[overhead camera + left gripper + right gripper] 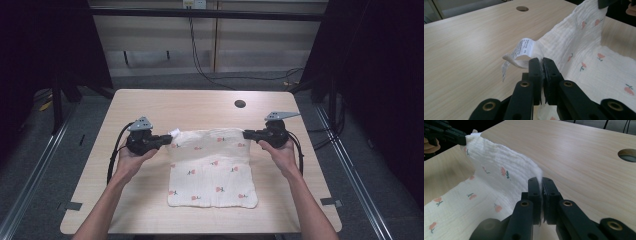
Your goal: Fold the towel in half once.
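A cream cloth (pixel 212 167) printed with small red flowers lies on the wooden table (pixel 150 107), its far edge lifted. My left gripper (pixel 169 139) is shut on the cloth's far left corner, where a white care label (pixel 524 48) sticks out past the jaws. My right gripper (pixel 246 134) is shut on the far right corner. In the left gripper view my left gripper (pixel 542 61) pinches the cloth (pixel 576 47), which stretches away to the other gripper. In the right gripper view my right gripper (pixel 541 181) clamps the cloth (pixel 499 172) the same way.
A round cable hole (pixel 240 104) sits in the table beyond the cloth. Black cables trail from both grippers off the table's sides. Dark frame posts stand at the left and right of the table.
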